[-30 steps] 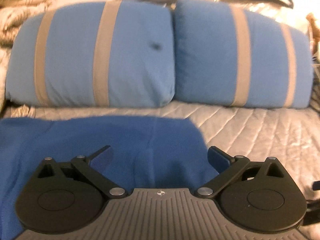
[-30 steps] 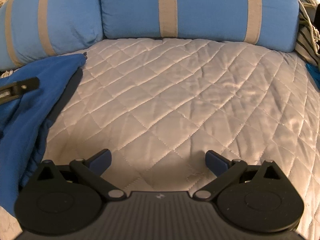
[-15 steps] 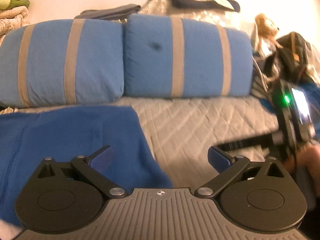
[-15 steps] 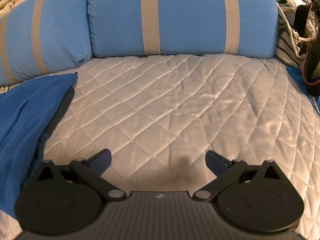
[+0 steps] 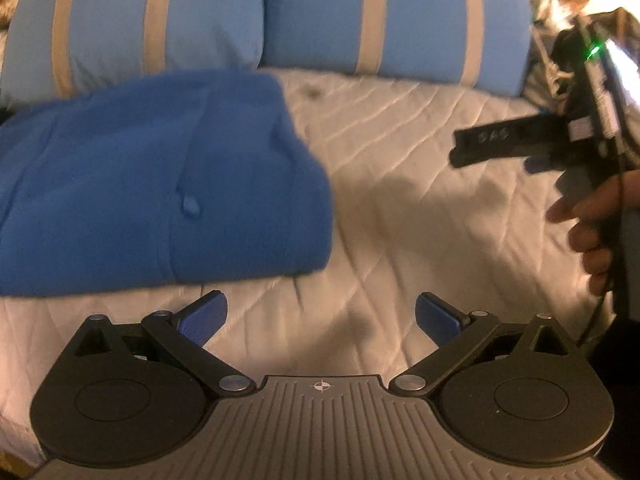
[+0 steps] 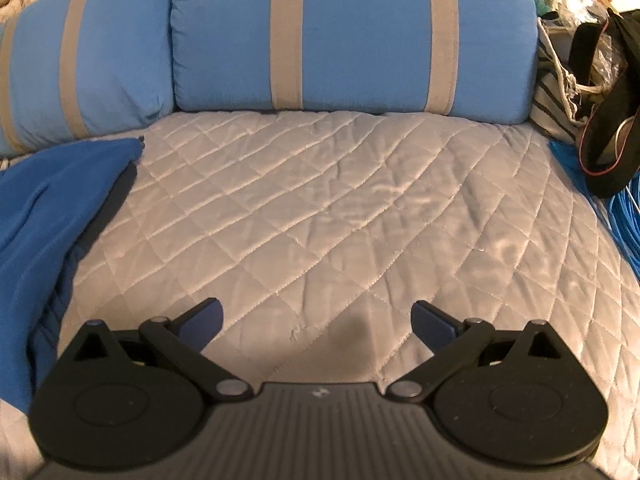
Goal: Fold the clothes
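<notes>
A folded blue garment (image 5: 160, 176) lies on the quilted grey bedspread (image 5: 400, 200), left of centre in the left wrist view. Its edge also shows at the left of the right wrist view (image 6: 44, 216). My left gripper (image 5: 322, 316) is open and empty, just in front of the garment's near edge, above bare quilt. My right gripper (image 6: 316, 318) is open and empty over bare quilt (image 6: 320, 200), to the right of the garment. The right gripper also shows from the side in the left wrist view (image 5: 520, 140), held by a hand (image 5: 596, 224).
Two light-blue pillows with tan stripes (image 6: 352, 36) (image 6: 80, 64) stand along the back. A striped bag (image 6: 560, 92), a black cap (image 6: 612, 128) and blue cord (image 6: 628, 216) lie at the right edge of the bed.
The left gripper has drawn back and tilted down, so the garment's near edge now lies ahead of its fingers. The right gripper has pulled back slightly. Both stay open.
</notes>
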Tool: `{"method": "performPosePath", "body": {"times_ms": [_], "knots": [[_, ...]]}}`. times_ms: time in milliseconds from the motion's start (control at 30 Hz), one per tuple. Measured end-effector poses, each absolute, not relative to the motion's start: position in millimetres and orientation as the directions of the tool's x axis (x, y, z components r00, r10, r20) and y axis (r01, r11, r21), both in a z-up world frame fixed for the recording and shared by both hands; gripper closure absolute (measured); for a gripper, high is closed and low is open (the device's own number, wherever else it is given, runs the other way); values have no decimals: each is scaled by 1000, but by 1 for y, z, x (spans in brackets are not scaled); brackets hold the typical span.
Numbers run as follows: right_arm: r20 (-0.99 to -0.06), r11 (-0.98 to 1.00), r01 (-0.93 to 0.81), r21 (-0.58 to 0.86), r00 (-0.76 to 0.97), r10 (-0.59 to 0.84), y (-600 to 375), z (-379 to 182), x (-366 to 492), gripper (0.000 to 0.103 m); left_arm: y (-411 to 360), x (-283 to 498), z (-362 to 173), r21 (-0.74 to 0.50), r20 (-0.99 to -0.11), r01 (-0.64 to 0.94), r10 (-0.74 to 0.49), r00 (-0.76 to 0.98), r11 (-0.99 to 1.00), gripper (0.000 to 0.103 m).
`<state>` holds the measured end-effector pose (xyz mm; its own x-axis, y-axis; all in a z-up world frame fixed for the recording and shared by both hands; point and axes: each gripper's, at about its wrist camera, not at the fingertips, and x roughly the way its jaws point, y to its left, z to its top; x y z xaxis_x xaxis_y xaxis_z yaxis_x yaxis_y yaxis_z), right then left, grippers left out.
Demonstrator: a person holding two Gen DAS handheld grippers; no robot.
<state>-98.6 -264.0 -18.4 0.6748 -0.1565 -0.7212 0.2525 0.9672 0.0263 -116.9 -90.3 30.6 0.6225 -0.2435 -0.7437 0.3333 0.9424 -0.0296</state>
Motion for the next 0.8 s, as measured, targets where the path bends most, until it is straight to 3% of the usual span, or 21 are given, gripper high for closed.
{"method": "performPosePath", "body": {"times_ms": [267,533,800], "knots": [[-708,977,214,-22,687,-167,-256,-20,-96,0,-81,-95,10,-3,-755,214,-143,640,977,0],[-716,971,233,-54,668,-201,-259,-25,-90,0,-91,-86,6,51,-739,199,-97,666,979,0],[-800,971,237,-39,575,-172,-263,-47,-74,0,-92,-79,4,32,-737,204,-115,666,978,0]]}}
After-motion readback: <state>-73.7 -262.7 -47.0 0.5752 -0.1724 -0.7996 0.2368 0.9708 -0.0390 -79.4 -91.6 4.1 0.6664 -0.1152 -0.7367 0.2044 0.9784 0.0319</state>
